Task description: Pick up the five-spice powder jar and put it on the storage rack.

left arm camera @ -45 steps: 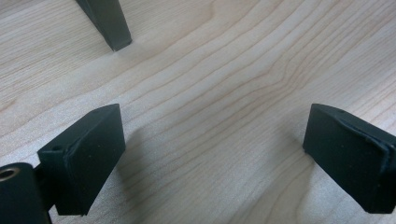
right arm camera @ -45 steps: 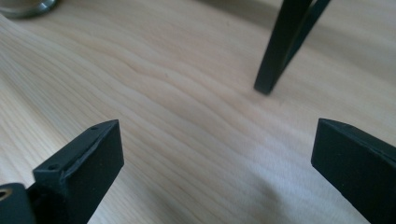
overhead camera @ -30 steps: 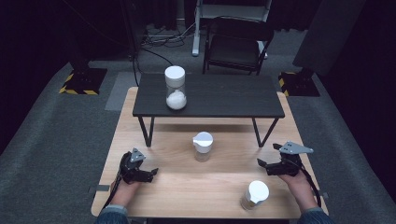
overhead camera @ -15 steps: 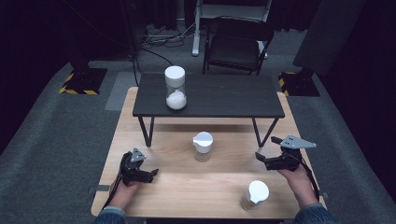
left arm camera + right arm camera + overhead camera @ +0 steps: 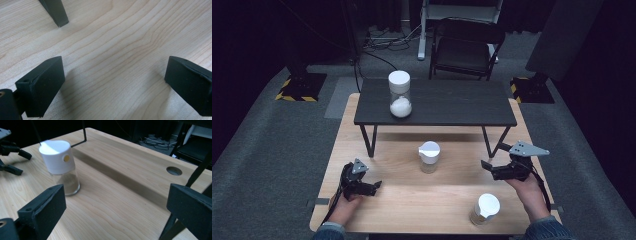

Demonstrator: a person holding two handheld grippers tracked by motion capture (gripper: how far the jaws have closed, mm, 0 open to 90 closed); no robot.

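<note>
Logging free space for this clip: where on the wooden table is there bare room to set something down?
Bare wood lies between the left gripper and the white-capped glass shaker, and ahead of the near-edge shaker. Under the low black table it is crowded by legs.

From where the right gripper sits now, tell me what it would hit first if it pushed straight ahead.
Probably the white-capped shaker in the middle of the table. The right gripper, open, points toward it, with bare wooden tabletop between. The shaker sits left of centre in the right gripper view, so it might pass just beside it.
</note>
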